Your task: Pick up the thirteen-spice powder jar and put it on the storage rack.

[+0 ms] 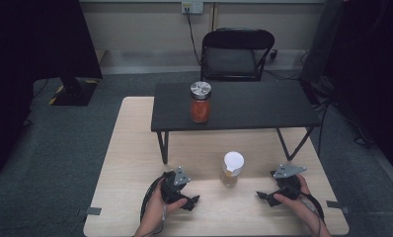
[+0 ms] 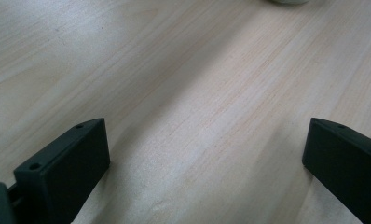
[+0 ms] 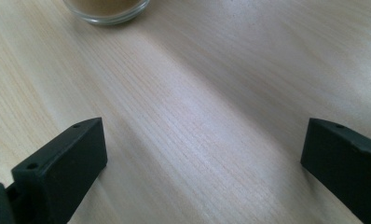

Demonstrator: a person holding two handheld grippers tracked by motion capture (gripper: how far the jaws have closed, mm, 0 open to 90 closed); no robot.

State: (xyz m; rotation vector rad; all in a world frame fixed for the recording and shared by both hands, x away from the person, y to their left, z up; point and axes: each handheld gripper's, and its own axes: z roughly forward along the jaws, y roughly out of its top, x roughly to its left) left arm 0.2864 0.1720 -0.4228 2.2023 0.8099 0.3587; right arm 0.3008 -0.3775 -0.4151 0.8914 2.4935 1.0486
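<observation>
Small glass jar (image 1: 232, 170), white lid, tan contents, stands upright, axis vertical, on the wood table (image 1: 130, 163) between my left gripper (image 1: 192, 203) and right gripper (image 1: 261, 195), at 12 o'clock. Both jaws spread, empty.

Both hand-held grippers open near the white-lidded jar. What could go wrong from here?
1. The tall, narrow glass jar with the white lid and tan contents stands free on the light wooden table; a one-sided nudge from the right hand-held gripper may tip it.
2. The left hand-held gripper sits just as close on the other side, so the two might collide at the jar.
3. Glass looks slick; a low or weak grip might slip.
</observation>
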